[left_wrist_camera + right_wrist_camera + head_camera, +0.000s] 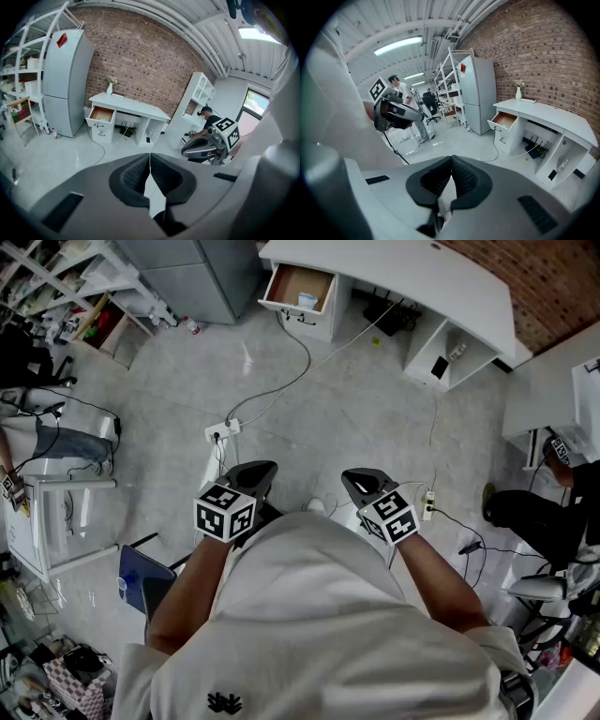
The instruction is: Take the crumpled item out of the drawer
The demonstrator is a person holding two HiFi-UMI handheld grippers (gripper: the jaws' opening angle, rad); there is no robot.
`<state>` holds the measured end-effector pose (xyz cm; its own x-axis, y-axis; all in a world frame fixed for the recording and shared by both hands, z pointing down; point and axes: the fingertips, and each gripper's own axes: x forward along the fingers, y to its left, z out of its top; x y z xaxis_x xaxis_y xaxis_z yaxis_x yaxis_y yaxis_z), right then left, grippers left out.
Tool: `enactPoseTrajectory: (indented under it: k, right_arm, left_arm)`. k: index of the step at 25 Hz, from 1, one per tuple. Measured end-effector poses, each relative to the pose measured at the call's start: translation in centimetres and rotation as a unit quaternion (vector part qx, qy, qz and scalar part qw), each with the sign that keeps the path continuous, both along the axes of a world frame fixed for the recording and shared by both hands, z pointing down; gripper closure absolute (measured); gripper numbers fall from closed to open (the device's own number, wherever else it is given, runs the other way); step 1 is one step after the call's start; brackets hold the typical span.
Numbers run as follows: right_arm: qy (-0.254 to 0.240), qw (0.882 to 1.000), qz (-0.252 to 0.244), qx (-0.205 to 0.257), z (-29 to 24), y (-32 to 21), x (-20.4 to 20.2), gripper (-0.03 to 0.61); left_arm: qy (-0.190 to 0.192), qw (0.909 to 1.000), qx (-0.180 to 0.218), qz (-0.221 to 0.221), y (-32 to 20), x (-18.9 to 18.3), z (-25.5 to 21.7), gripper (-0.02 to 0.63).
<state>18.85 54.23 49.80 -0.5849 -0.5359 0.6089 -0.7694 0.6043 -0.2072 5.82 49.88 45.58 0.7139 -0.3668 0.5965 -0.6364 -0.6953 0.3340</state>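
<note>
The open drawer (300, 285) of a white desk (403, 277) shows its brown inside far ahead across the floor. A small pale item (307, 299) lies at its front right corner; it is too small to tell its shape. My left gripper (260, 469) and right gripper (362, 477) are held close to my chest, far from the drawer, both shut with nothing between the jaws. The drawer (102, 114) is also in the left gripper view beyond the closed left gripper (150, 161). In the right gripper view the drawer (505, 120) lies past the closed right gripper (451, 165).
A cable (281, 381) runs over the grey floor from the desk to a power strip (221, 431). A grey fridge (197, 273) stands left of the desk, with shelves (84, 296) beyond. A seated person (553, 512) is at the right, and a blue chair (141, 577) at the lower left.
</note>
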Motion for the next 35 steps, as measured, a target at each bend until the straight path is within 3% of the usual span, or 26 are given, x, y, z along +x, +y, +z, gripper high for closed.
enactPoseTrajectory:
  k: [9,15,22,25,30,35]
  right_arm:
    - [0.002,1.000,0.008,-0.012,0.3,-4.9,-1.3,0.551]
    - [0.008,0.999,0.030,-0.022,1.0,-10.5,-2.9,0.549]
    - [0.050,0.997,0.055,-0.026,0.2,-23.8,-5.4,0.541]
    - [0.064,0.996,0.057,-0.032,1.0,-30.3,-6.6,0.495]
    - [0.089,0.994,0.051,-0.020,2.7,-40.2,-9.1,0.488]
    - [0.109,0.994,0.029,-0.017,3.5,-47.5,-10.3,0.487]
  left_arm:
    - [0.017,0.9998,-0.013,-0.007,-5.3,-1.7,-0.2,0.589]
    - [0.028,0.9994,-0.017,0.011,-11.8,-3.5,1.0,0.588]
    - [0.053,0.9973,-0.005,0.050,-26.3,-5.1,-0.7,0.588]
    - [0.057,0.9964,0.008,0.062,-32.0,-7.0,-0.5,0.588]
    - [0.049,0.9975,0.003,0.051,-40.2,-11.9,1.8,0.586]
    - [0.052,0.9984,-0.013,0.017,-44.4,-14.9,2.8,0.586]
